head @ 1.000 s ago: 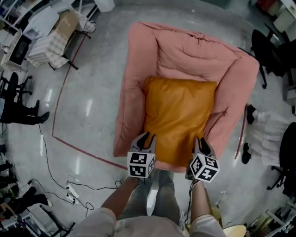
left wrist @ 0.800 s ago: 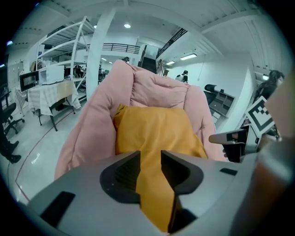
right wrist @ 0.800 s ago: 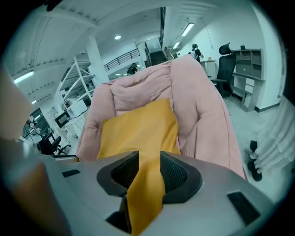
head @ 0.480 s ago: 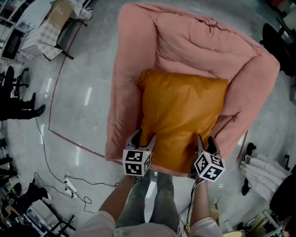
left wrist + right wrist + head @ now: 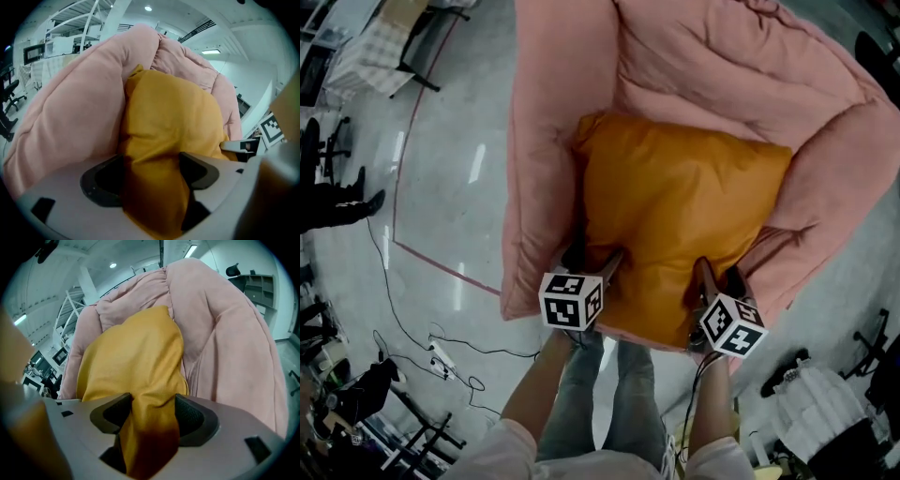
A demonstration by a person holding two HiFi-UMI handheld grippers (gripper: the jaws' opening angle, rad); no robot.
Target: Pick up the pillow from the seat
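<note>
An orange pillow (image 5: 675, 216) lies on the seat of a pink padded armchair (image 5: 548, 141). My left gripper (image 5: 595, 260) is at the pillow's near left corner and my right gripper (image 5: 719, 278) at its near right corner. Both pairs of jaws are opening, each with a fold of the pillow's edge between them. The left gripper view shows the pillow (image 5: 168, 117) bulging up between the pads of the left gripper (image 5: 152, 173), with the armchair's arm (image 5: 70, 108) to the left. In the right gripper view, orange fabric (image 5: 133, 352) fills the gap of the right gripper (image 5: 147, 416).
The person's legs (image 5: 600, 403) stand right against the chair's front edge. A red tape line (image 5: 401, 187) and cables (image 5: 394, 300) with a power strip (image 5: 441, 356) lie on the grey floor at left. White bags (image 5: 806, 394) sit at the lower right.
Both grippers have moved forward onto the pillow's near edge and their jaws have spread wider. The head view has closed in on the armchair.
</note>
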